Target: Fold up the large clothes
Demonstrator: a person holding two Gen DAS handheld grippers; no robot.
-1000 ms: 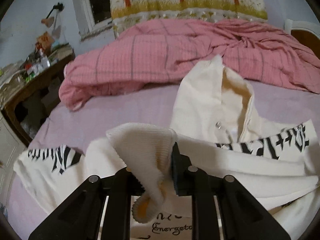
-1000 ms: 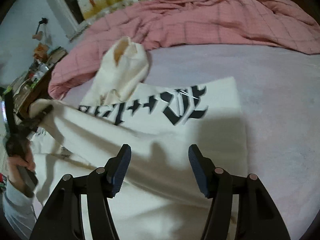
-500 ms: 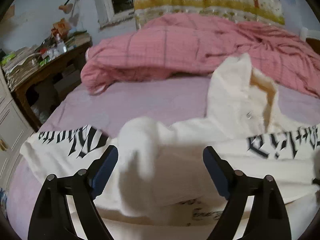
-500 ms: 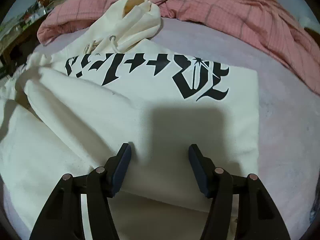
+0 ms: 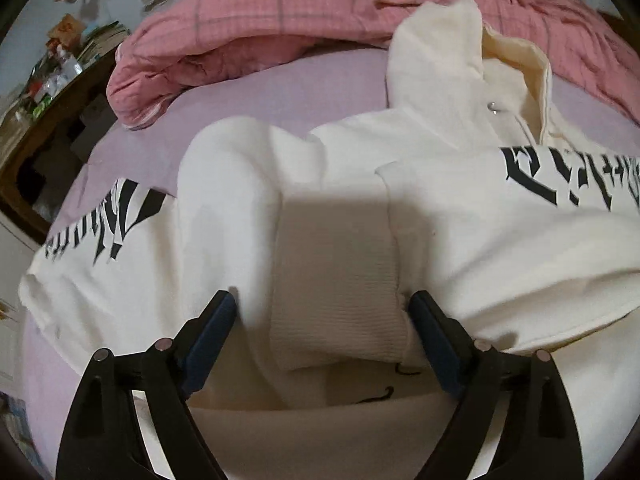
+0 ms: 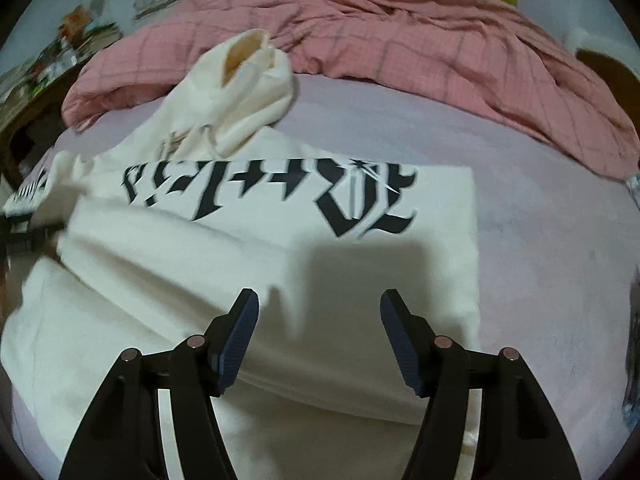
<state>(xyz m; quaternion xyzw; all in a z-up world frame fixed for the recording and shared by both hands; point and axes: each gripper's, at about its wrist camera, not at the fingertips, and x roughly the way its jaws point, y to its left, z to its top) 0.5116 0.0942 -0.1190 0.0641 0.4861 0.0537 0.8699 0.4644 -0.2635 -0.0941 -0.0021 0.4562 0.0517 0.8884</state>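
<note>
Left tongs (image 5: pixel 322 312) spread wide, just opened, ribbed cuff (image 5: pixel 340 304) lying loose between, pads not pressing. Right tongs (image 6: pixel 318 316) apart, opening slightly, over cream hoodie (image 6: pixel 280 264). Hoodie spread flat on lilac bed sheet (image 6: pixel 540 248); pink blanket (image 6: pixel 420 52) bunched behind. No containers seen.

From my left wrist view, the hoodie (image 5: pixel 460 208) runs off the right edge, so its black lettering (image 5: pixel 568 176) is cut short and I cannot read it. The ribbed cuff (image 5: pixel 340 280) covers small script beneath; only a few strokes peek out. The clutter on the side table (image 5: pixel 52 80) is too small to make out. In my right wrist view the hoodie's left side (image 6: pixel 44 184) smears with blur, and something dark at the right edge (image 6: pixel 632 344) stays unidentifiable.
</note>
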